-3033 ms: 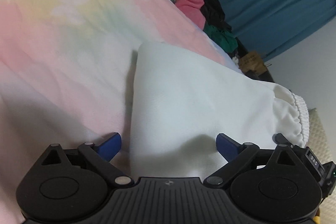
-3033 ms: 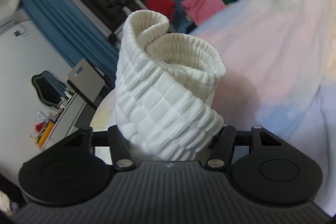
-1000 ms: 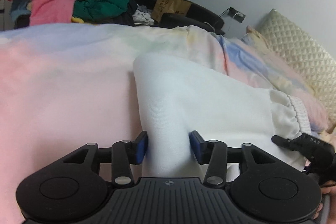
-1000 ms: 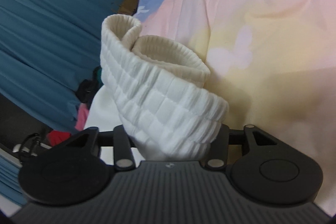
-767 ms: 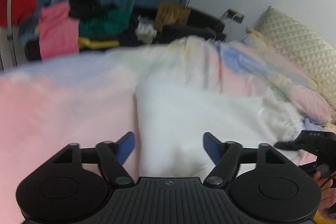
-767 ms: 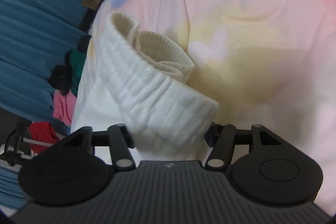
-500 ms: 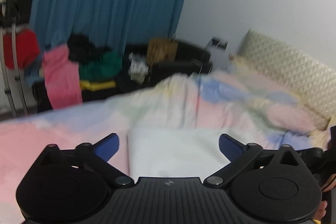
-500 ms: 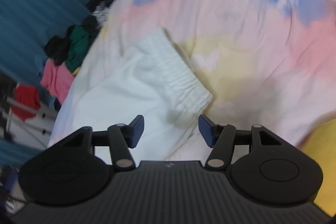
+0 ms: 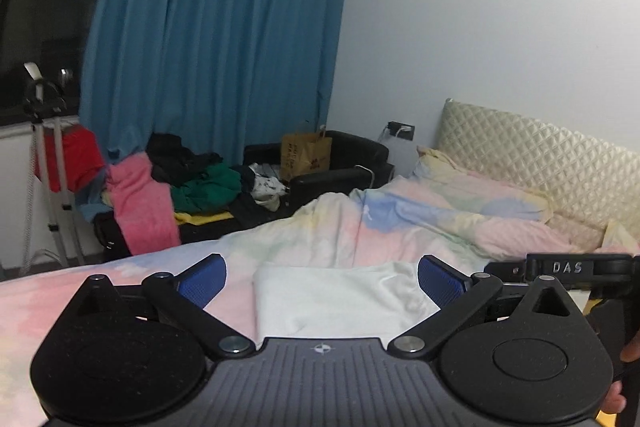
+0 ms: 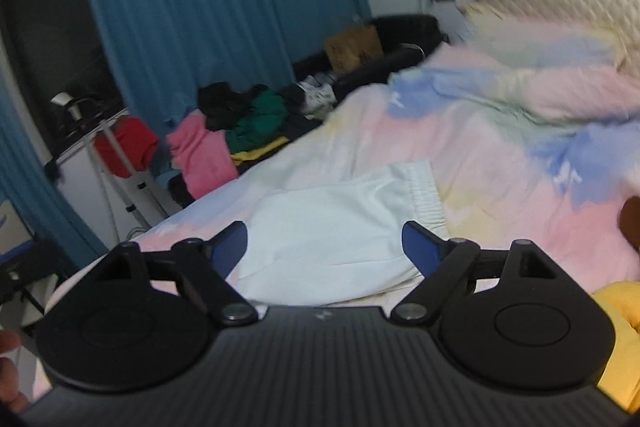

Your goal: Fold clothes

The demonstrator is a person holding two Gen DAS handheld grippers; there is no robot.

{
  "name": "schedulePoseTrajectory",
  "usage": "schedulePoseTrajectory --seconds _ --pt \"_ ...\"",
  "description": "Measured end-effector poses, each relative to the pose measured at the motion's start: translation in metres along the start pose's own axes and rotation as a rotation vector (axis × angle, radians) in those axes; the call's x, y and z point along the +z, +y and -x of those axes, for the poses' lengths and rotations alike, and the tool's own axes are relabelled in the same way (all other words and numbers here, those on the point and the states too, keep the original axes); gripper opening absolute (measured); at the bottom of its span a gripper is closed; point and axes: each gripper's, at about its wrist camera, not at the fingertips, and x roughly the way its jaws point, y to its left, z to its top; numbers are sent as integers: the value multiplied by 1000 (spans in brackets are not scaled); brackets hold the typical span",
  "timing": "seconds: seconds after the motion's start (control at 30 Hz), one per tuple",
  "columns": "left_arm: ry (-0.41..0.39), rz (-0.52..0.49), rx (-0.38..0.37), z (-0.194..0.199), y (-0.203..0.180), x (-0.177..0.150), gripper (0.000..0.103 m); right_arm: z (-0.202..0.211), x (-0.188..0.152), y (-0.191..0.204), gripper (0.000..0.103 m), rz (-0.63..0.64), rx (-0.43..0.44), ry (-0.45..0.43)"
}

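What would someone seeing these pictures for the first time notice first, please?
Probably the tall blue curtain filling the back wall, with a bright heap of clothes piled at its foot. Next comes the pastel bedspread, where white folded trousers lie flat. In front, both sets of tongs, the left tongs and the right tongs, stand apart from the trousers and grip nothing, the right pair opening.

Open pastel duvet (image 10: pixel 500 155) around folded white garment (image 10: pixel 332 227), yellow cloth (image 10: pixel 618 327) at right, clothes pile (image 9: pixel 192 183) beyond
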Motion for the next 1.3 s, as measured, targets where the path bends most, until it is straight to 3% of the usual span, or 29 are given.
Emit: schedulePoseTrajectory --seconds 0.2,0.47,0.8,1.3 --pt "-10 43 20 32 5 -37 103 38 -44 32 86 97 -6 -110" --pt "31 81 82 32 24 -89 103 48 -96 57 86 191 -36 -195" --pt "45 58 109 21 32 -126 103 25 -140 59 86 244 -86 -167" --pt "94 46 119 1 31 -144 103 11 -148 47 86 182 -100 -135"
